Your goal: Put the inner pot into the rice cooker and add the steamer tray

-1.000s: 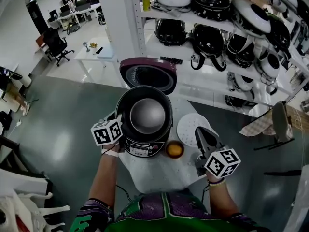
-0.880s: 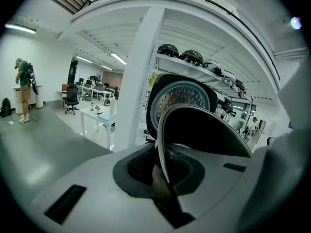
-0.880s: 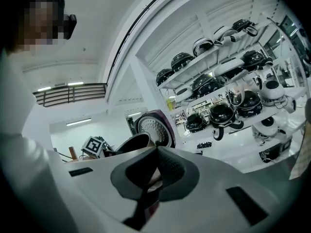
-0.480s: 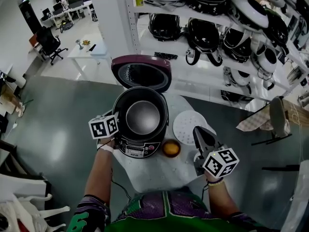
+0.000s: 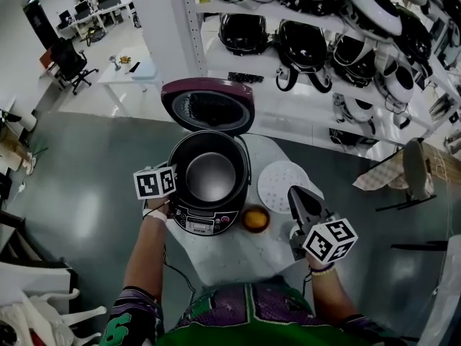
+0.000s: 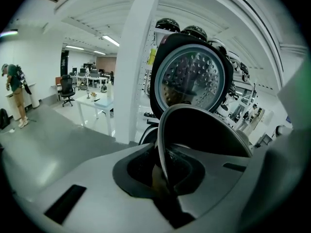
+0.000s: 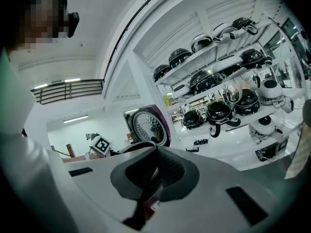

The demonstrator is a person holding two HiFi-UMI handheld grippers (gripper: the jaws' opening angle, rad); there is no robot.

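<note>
White shelving loaded with black and white rice cookers fills the background, and in front of it a small white surface carries the task's things. A black rice cooker stands there with its maroon lid tipped up and back, showing a perforated metal inner plate. The control panel on the cooker's front carries buttons and print, but the print is too small to read. The inner pot, bare grey metal with a thin rolled rim, sits down inside the cooker's body; whether it is fully seated cannot be told. The left tongs are clamped on the pot's rim at its left side, and the left gripper view shows the thin edge pinched between the nearly closed jaws. The steamer tray, a round white perforated disc, lies flat on the surface just right of the cooker. A small bowl with something orange in it stands near the cooker's front. The right tongs hang beside the tray, jaws pressed together on nothing.
</note>
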